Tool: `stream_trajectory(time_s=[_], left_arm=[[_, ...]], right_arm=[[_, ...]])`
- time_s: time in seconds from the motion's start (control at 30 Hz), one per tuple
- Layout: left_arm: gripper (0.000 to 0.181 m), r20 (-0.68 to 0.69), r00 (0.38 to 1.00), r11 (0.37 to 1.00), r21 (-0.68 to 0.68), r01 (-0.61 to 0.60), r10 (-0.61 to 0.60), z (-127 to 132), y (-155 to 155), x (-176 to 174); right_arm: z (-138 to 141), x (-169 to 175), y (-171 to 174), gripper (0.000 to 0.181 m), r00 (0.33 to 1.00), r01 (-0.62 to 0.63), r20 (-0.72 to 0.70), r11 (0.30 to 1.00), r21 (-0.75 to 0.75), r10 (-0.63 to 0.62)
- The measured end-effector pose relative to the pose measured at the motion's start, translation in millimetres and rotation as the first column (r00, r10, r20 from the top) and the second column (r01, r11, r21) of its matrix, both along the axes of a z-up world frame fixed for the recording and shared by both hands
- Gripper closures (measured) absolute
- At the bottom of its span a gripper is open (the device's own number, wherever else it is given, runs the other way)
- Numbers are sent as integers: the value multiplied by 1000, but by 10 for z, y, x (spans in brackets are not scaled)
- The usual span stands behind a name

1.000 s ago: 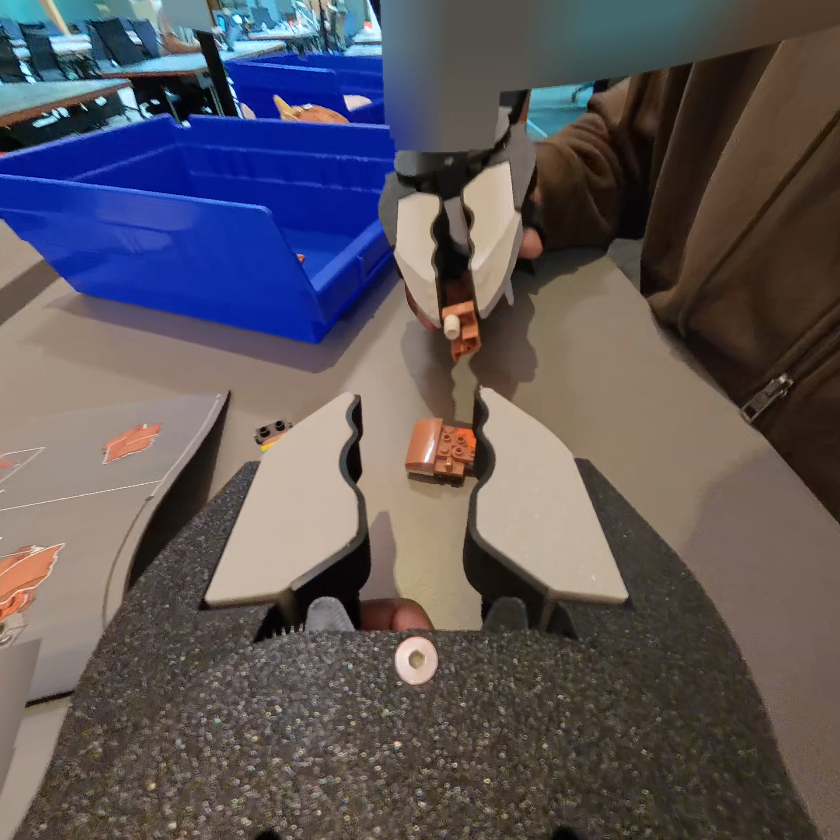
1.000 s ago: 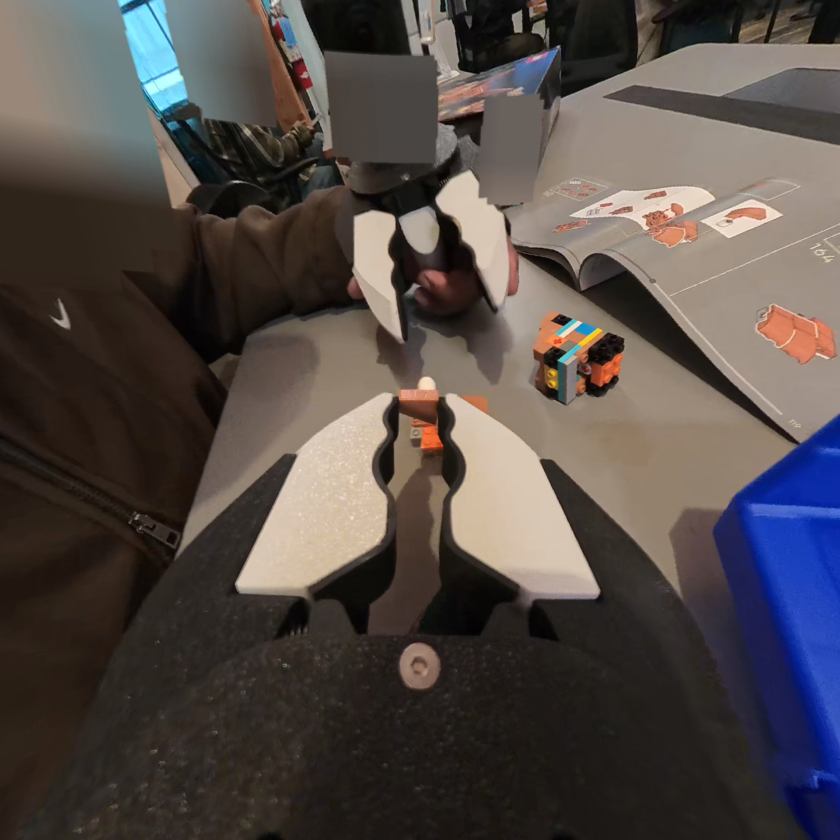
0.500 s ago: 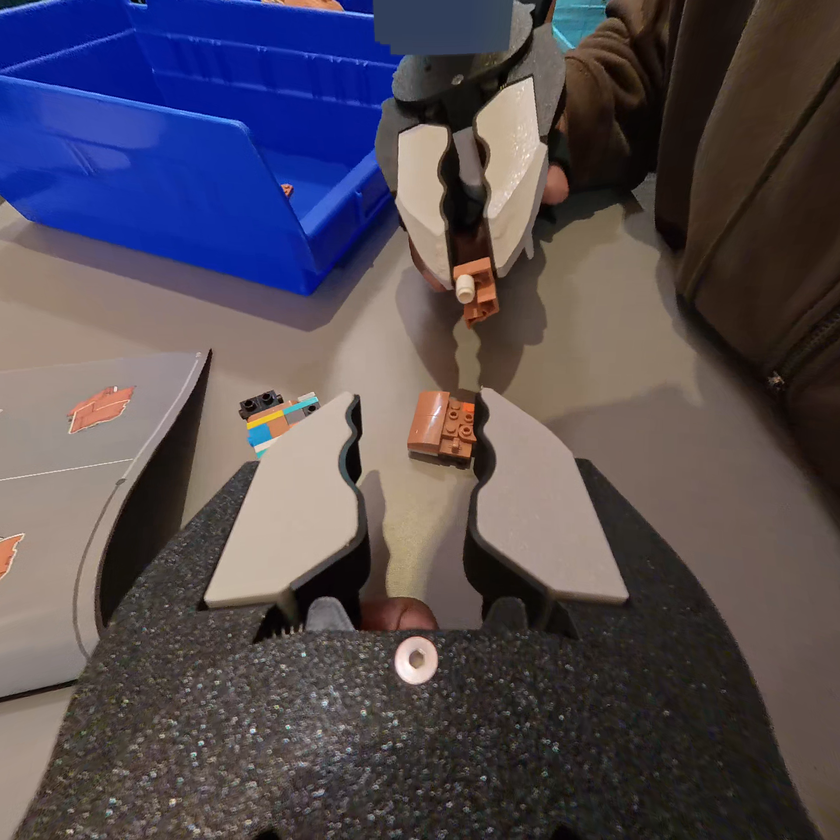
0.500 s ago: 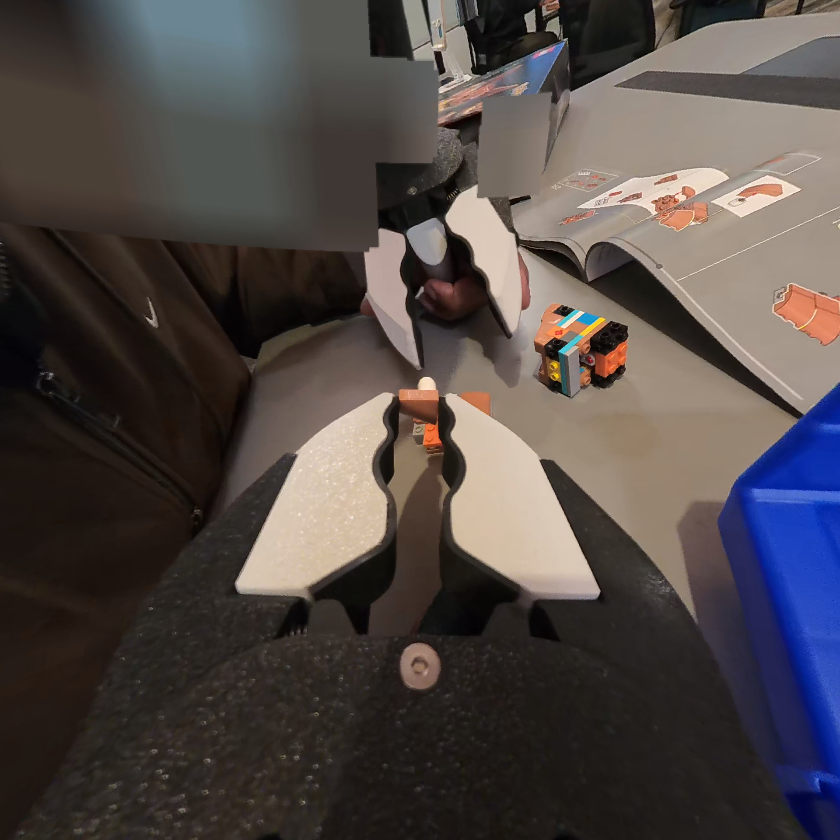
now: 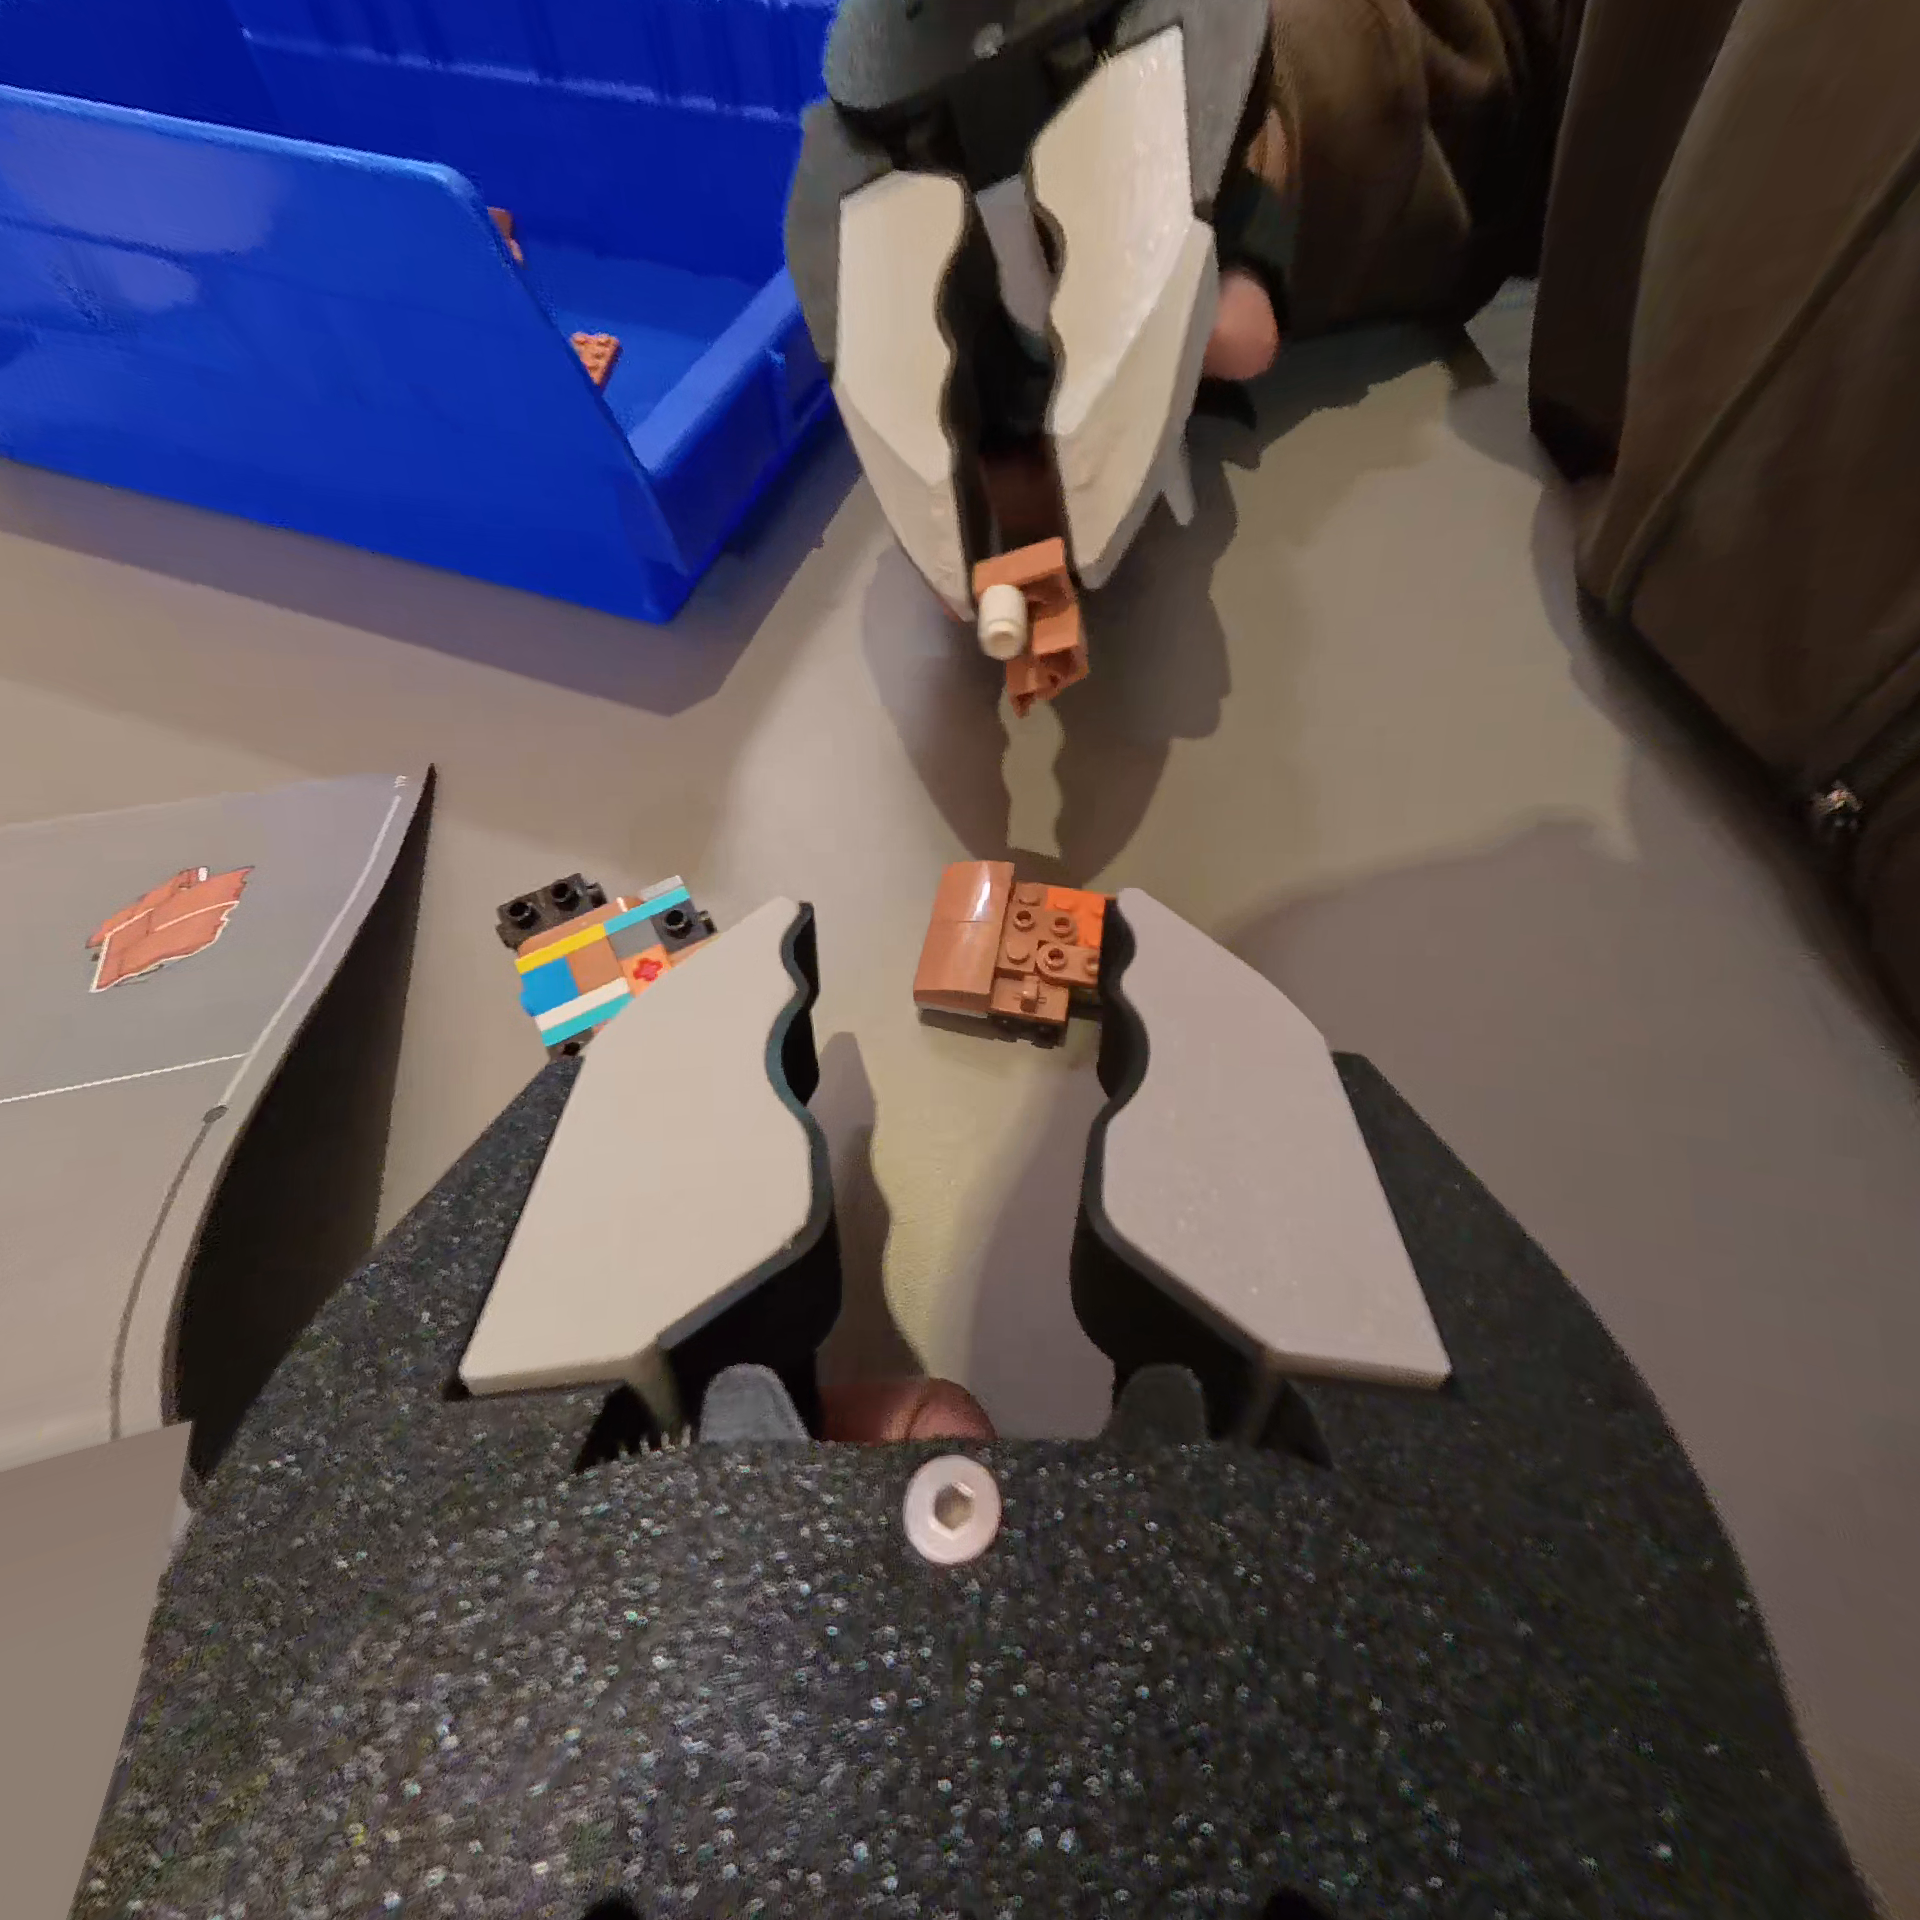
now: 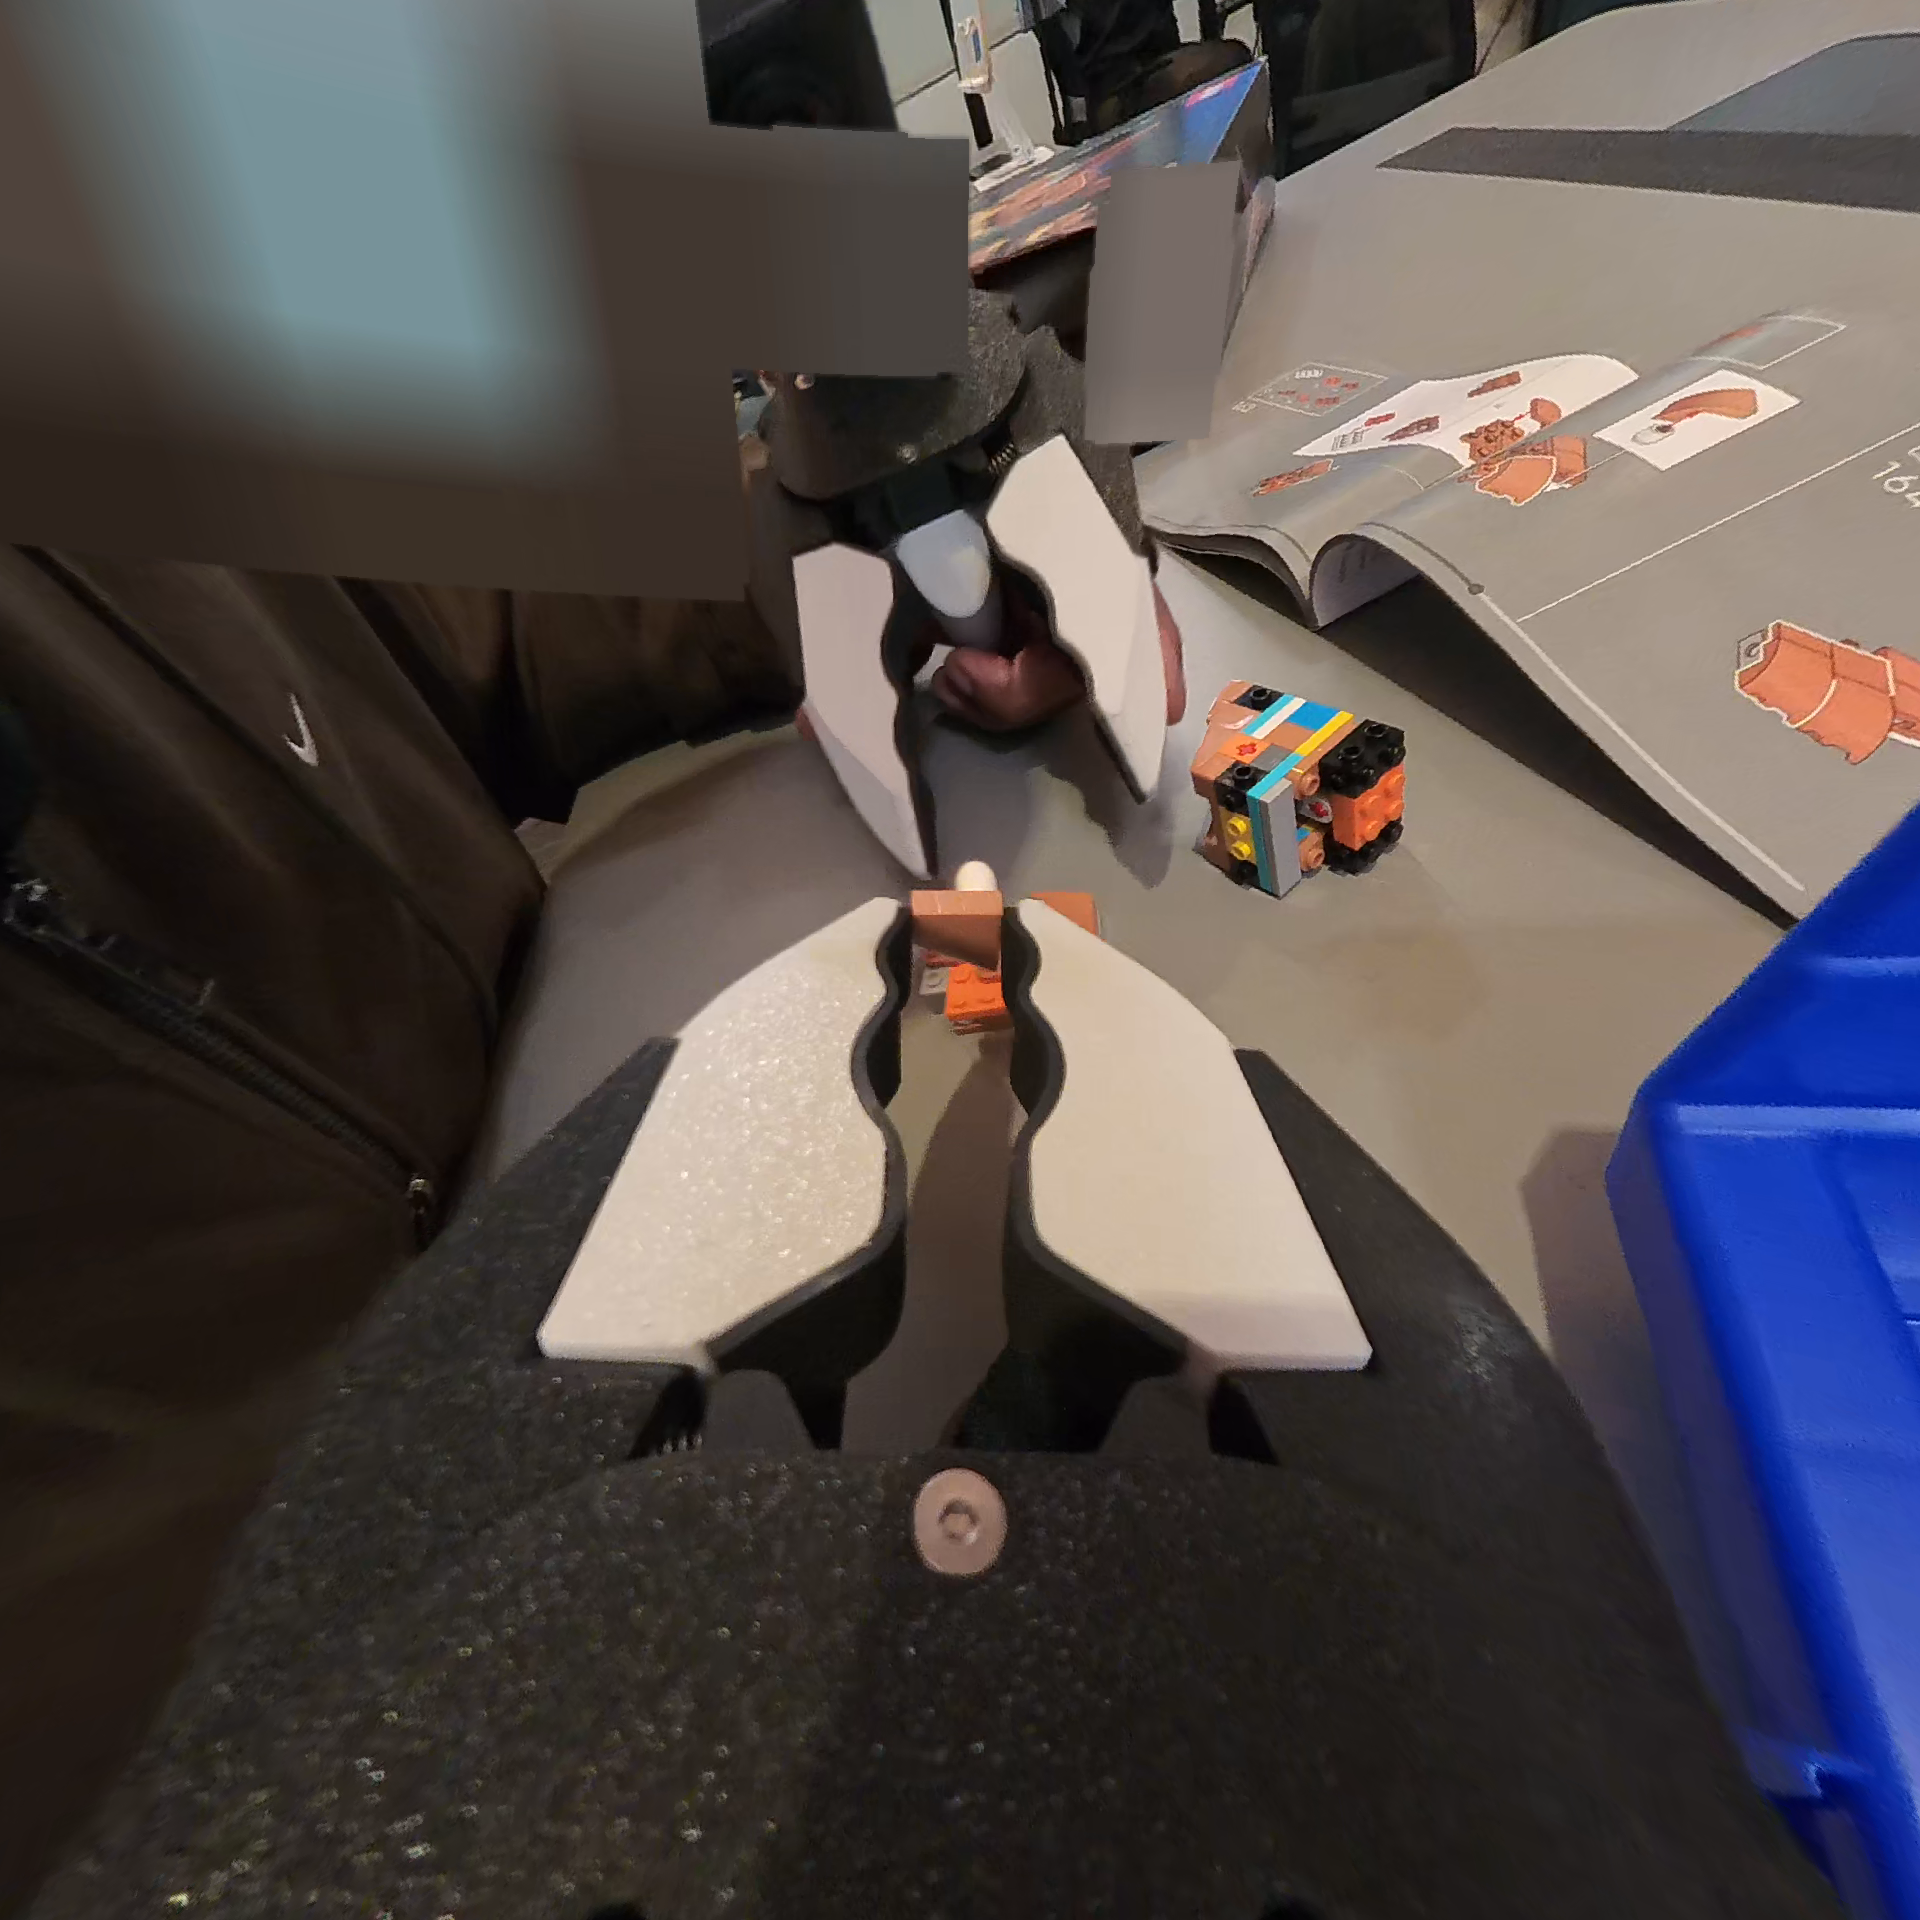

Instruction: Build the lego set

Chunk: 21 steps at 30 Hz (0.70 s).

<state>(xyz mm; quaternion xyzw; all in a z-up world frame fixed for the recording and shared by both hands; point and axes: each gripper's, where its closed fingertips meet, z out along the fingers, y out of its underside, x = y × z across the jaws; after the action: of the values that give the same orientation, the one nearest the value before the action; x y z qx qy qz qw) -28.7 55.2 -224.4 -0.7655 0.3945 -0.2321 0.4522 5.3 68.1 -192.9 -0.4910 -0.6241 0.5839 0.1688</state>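
right gripper held small brown piece pinched, hanging above flat brown assembly on table. left gripper was open, empty, its right finger perhaps touching assembly.

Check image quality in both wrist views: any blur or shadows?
Left wrist view: blue plastic bin motion-smeared, right hand-held gripper casts a shadow on the grey table. Right wrist view: sharp centre, multicoloured brick block crisp, edges soft.
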Motion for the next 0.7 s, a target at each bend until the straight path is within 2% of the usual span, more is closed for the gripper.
stream_trajectory(time_s=[0.47, 0.7], left_arm=[[123, -168, 984, 999, -6, 50, -50, -208, -70, 72], [122, -170, 984, 998, -3, 57, -56, -209, -78, 75]], right_arm=[[-42, -5, 22, 165, 1000, 13, 17, 999, 38, -14], [-46, -16, 30, 166, 1000, 15, 23, 1000, 27, -15]])
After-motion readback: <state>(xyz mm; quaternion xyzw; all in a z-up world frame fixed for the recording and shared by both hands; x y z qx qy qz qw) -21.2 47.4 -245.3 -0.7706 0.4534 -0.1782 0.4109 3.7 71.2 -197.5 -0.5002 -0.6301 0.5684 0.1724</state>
